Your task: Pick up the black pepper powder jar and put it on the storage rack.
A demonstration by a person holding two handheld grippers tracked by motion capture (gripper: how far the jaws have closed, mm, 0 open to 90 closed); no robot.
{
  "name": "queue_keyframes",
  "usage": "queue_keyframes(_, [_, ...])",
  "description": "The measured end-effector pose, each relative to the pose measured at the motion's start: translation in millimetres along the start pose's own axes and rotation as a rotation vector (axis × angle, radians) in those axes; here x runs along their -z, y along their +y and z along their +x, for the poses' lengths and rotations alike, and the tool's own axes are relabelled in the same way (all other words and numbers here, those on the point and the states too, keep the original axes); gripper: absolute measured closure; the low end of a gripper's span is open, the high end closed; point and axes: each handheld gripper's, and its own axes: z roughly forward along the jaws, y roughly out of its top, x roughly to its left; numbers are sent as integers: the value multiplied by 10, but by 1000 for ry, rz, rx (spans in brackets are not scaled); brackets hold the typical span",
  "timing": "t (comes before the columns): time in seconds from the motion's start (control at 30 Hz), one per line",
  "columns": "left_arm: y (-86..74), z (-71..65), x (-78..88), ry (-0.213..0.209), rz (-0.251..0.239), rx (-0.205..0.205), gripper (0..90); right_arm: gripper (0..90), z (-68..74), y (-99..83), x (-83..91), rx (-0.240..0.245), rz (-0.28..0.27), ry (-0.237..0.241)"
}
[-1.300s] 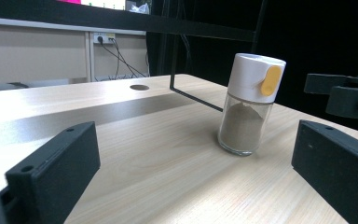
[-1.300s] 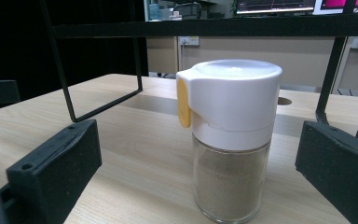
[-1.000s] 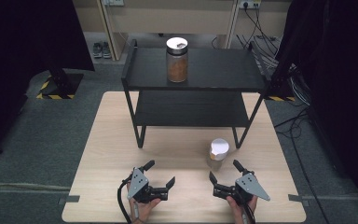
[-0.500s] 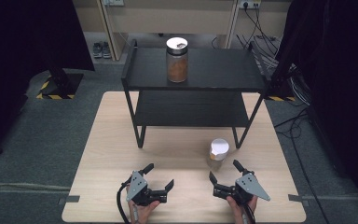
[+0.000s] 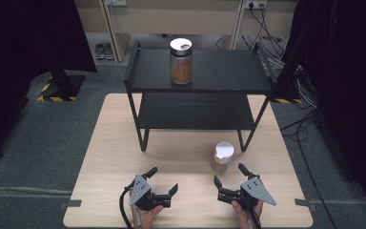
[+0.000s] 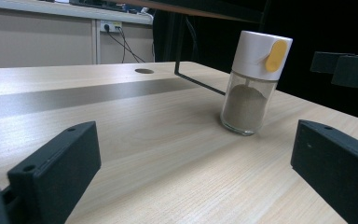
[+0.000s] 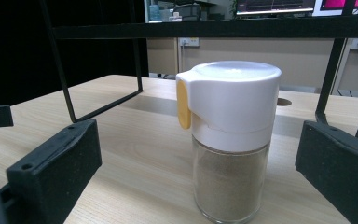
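- Small clear glass shaker jar with a white cap and a yellow flip tab [image 5: 222, 157], filled with tan powder, stands upright on the light wooden table [image 5: 109, 143], near the front right leg of the black two-tier metal shelf rack [image 5: 219, 71].
- In the right gripper view the shaker jar [image 7: 230, 140] sits close ahead, roughly centred between the two black jaws, touching neither; yellow tab faces left in that view.
- In the left gripper view the shaker jar [image 6: 254, 81] is farther off, right of centre, yellow tab towards the camera's right.
- Right gripper [image 5: 228, 174] is just in front of the jar on the person's side, jaws spread wide, nothing held. Hand grips it from the table's near edge.
- Left gripper [image 5: 162, 178] is low over the table near the front edge, well apart from the jar, jaws also wide apart and empty.
- Grippers are side by side with bare tabletop between them.
- On the rack's top shelf: taller clear glass jar with a white lid and brown contents [image 5: 180, 60], upright, near the middle.
- Lower shelf is dark; contents can't be made out.
- Grey carpet floor [image 5: 52, 129] around the table; a pair of shoes [image 5: 105, 50] by the far wall.
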Motion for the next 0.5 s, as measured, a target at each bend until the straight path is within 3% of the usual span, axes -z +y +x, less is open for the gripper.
queue_keyframes(0.5, [2,-4,1,0,1,-5,3,5,-1,-4,-2,0,0,-3])
